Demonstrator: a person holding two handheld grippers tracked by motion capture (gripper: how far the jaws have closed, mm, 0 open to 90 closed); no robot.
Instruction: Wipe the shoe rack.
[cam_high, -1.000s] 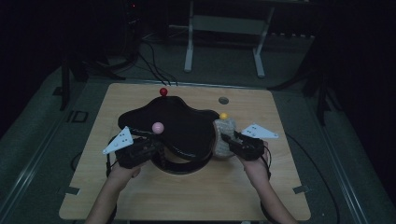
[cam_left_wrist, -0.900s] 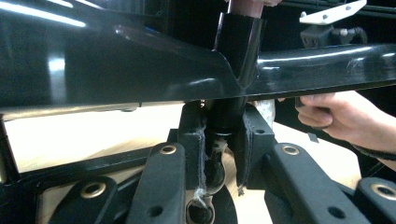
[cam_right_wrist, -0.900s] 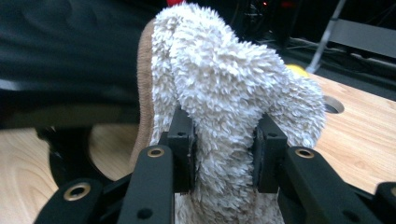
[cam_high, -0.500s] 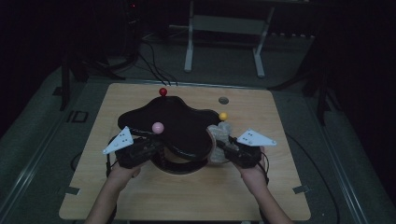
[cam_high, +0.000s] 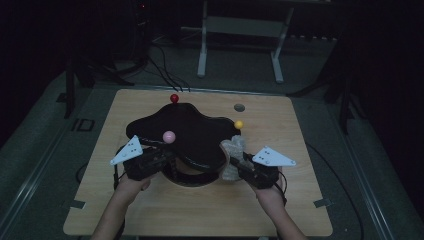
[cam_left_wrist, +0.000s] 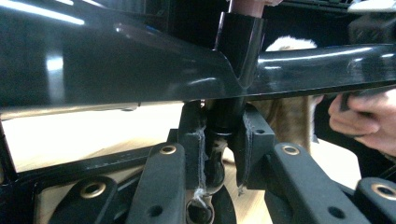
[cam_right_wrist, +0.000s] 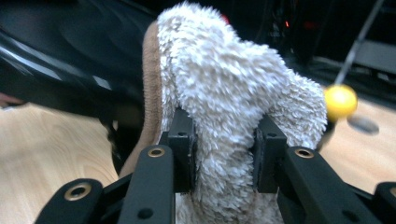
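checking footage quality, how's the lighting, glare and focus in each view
High view: dim, the room black beyond the table. Left gripper view: white glare streaks on the glossy black tray, bright washed-out wood beneath. Right gripper view: fluffy cloth fairly sharp, yellow ball and background soft.

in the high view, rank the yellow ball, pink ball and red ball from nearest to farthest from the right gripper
1. yellow ball: just beyond the right gripper, at the black stand's right edge.
2. pink ball: across the stand, toward the left.
3. red ball: at the stand's far edge.

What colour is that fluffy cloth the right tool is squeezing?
Off-white fluffy cloth with a tan edge, best in the right gripper view.
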